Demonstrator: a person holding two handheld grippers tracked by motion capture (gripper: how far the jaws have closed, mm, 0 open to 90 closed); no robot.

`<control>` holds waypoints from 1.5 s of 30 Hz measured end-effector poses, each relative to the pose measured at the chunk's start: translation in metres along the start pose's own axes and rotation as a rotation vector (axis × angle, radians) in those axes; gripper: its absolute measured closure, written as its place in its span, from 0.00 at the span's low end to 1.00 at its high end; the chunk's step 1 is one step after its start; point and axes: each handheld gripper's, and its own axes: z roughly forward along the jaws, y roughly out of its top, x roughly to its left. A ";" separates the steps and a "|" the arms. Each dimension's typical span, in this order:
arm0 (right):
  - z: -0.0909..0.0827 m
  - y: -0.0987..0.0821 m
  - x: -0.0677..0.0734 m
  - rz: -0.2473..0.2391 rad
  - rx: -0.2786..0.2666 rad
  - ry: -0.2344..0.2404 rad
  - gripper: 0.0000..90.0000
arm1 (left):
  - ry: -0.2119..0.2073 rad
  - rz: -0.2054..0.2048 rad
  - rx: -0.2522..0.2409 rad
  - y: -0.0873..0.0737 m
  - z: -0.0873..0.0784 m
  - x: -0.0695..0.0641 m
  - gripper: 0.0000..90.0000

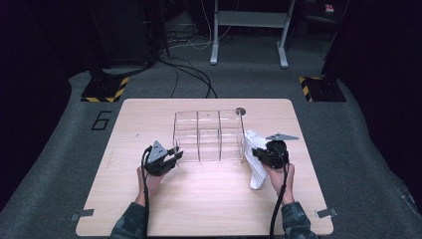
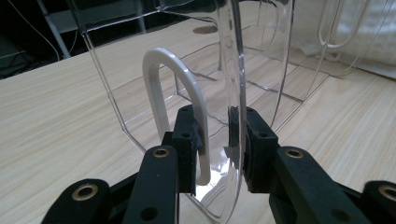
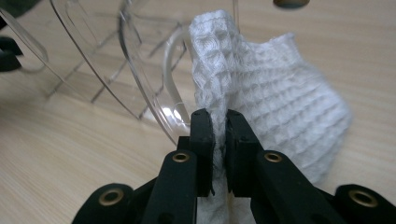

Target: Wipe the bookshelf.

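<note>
A clear plastic organizer (image 1: 209, 135) with several compartments stands in the middle of the wooden table (image 1: 209, 204). My left gripper (image 1: 174, 157) is at its left end. In the left gripper view, my left gripper (image 2: 217, 126) is shut on the organizer's clear end wall (image 2: 236, 70), beside the white arched handle rim (image 2: 170, 79). A white waffle-weave cloth (image 1: 255, 172) lies against the organizer's right end. My right gripper (image 1: 259, 153) is shut on a fold of it. In the right gripper view, the cloth (image 3: 280, 102) bunches up between the jaws of my right gripper (image 3: 219, 121), next to the curved clear wall (image 3: 140, 74).
A small dark round disc (image 1: 240, 111) sits near the table's far edge behind the organizer. Grey carpet surrounds the table, with cables (image 1: 194, 74), striped stand bases (image 1: 105, 89) and a metal frame (image 1: 249, 30) beyond. Bare wood lies in front of the organizer.
</note>
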 end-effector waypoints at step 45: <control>0.025 -0.021 0.007 0.013 0.065 -0.020 0.91 | -0.002 0.002 0.008 0.000 0.000 0.000 0.79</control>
